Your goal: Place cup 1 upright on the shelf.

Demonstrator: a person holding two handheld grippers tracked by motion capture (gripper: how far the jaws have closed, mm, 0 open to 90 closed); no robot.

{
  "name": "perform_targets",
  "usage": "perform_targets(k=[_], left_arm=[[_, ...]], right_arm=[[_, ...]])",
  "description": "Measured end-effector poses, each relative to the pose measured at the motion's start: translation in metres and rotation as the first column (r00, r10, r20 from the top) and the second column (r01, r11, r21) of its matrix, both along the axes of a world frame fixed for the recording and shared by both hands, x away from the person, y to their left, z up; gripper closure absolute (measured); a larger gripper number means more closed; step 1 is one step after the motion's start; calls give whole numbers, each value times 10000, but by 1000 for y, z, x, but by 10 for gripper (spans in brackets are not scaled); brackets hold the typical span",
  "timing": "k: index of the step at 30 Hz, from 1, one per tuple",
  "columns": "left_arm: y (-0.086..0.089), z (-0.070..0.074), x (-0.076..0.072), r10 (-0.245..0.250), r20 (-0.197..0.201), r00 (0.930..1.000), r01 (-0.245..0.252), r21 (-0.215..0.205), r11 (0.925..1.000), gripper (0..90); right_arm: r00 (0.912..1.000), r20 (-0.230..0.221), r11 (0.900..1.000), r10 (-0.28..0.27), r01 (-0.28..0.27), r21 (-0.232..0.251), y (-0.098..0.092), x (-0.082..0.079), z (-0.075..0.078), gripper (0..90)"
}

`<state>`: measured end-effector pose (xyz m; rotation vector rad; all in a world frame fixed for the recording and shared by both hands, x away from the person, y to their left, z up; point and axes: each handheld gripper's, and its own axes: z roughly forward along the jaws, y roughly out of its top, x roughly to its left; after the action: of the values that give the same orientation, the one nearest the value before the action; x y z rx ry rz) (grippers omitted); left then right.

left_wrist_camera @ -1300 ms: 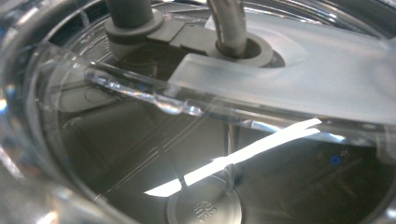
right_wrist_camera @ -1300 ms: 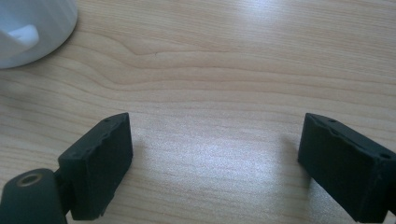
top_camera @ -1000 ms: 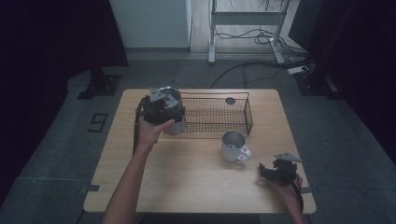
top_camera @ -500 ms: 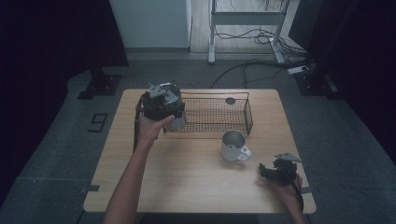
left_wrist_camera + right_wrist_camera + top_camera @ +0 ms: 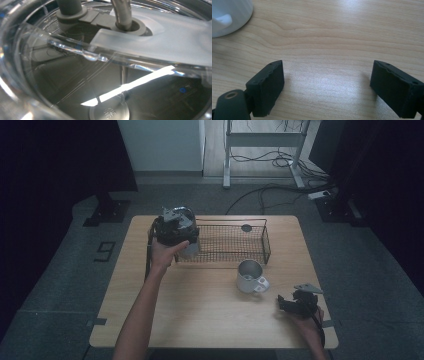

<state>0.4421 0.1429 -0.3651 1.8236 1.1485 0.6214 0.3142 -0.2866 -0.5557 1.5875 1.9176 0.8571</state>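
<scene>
Two grippers, a mug, a clear cup and a wire basket on a wooden table.

Near the front right corner of the table, the right gripper sits low over the bare wood with its jaws wide apart and nothing between them. A little farther in stands a white mug, just in front of the wire basket. The basket sits along the back edge. At its left end the left gripper is held up with a clear cup under it. I cannot tell if its jaws are apart or together.
</scene>
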Motion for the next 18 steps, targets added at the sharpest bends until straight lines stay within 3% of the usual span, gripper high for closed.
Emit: perform_targets(k=[18], left_arm=[[-8,-1,21,82,-167,9998,-80,89,9999,42]], right_arm=[[10000,-1,10000,-7,7,15,0,0,0,119]])
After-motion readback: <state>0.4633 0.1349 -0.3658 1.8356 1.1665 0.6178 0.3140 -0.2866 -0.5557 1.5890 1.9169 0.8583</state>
